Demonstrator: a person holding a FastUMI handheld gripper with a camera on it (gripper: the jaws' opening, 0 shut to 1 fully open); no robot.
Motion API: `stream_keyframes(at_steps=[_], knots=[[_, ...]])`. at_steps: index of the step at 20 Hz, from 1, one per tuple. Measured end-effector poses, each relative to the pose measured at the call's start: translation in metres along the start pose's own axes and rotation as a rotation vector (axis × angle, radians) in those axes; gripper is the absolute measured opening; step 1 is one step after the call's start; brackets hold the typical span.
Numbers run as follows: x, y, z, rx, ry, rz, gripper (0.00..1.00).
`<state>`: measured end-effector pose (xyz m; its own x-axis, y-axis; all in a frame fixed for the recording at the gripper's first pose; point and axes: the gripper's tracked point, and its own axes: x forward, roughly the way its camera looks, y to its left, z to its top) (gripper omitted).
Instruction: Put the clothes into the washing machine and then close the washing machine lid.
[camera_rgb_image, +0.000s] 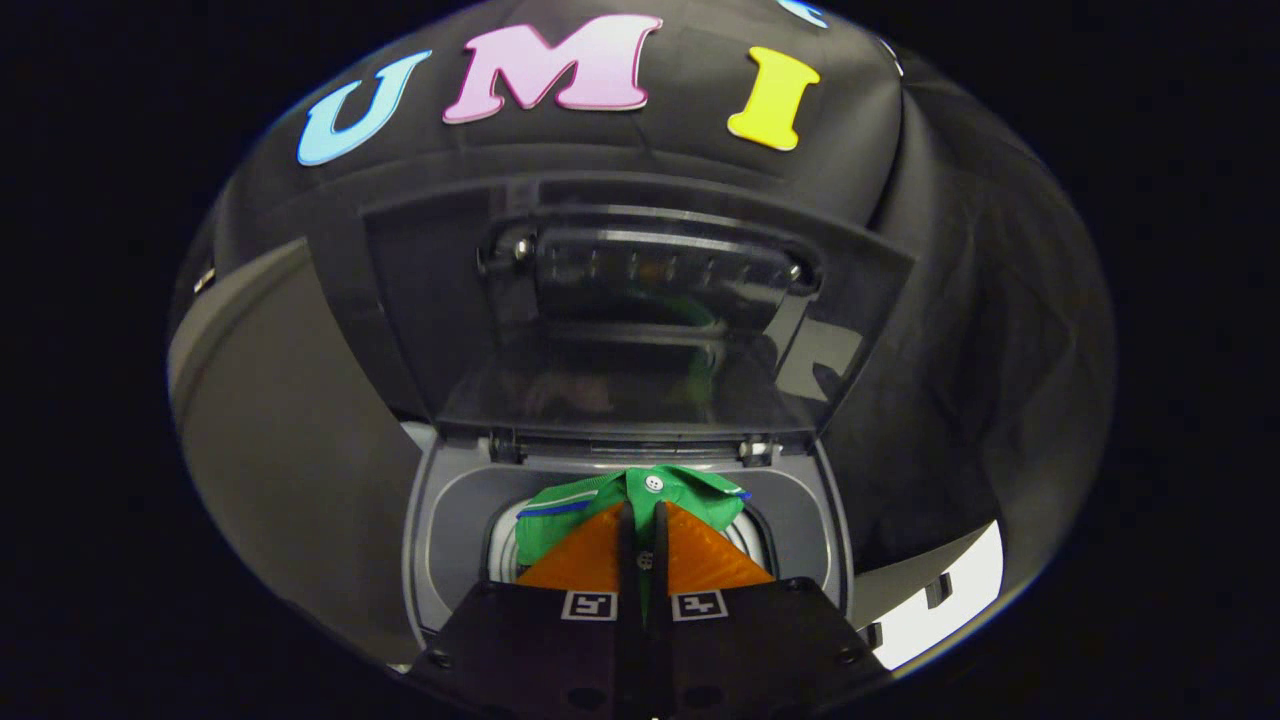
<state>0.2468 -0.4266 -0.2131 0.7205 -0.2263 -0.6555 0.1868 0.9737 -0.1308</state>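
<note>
1. Tongs (640, 520) nearly closed, only a thin slit left between the two fingers (590, 560).
2. Clamped on a green garment (690, 495), both fingers pressing the cloth from either side at the collar area.
3. Garment bunched just ahead of and around the fingertips, with a white button (654, 484) right above the tips and a blue trim line (555, 509) along its left fold.
4. Held over the round opening of the washing machine (455, 520), cloth draped across the far part of the drum mouth; could not tell whether any of it touched the drum wall.
5. Grey top frame of the machine wrapped around the opening on the left, right and far sides of the fingers.
6. Lid (620, 330) stood raised beyond the garment, hinged at the far edge of the frame, tilted back toward the booth's black cloth wall (960, 300).
7. Dark see-through lid panel carried faint green reflections of the garment.
8. Pale surface (950, 600) seen low to the right of the machine, past the fingers.
</note>
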Motion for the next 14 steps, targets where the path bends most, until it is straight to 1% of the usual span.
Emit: stream_keyframes(at_steps=[7, 13, 14], knots=[[0.061, 0.019, -0.053, -0.003, 0.118, 0.041, 0.05], [0.085, 0.023, -0.073, 0.011, 0.161, 0.056, 0.05], [0.088, 0.022, -0.077, 0.0, 0.168, 0.053, 0.07]])
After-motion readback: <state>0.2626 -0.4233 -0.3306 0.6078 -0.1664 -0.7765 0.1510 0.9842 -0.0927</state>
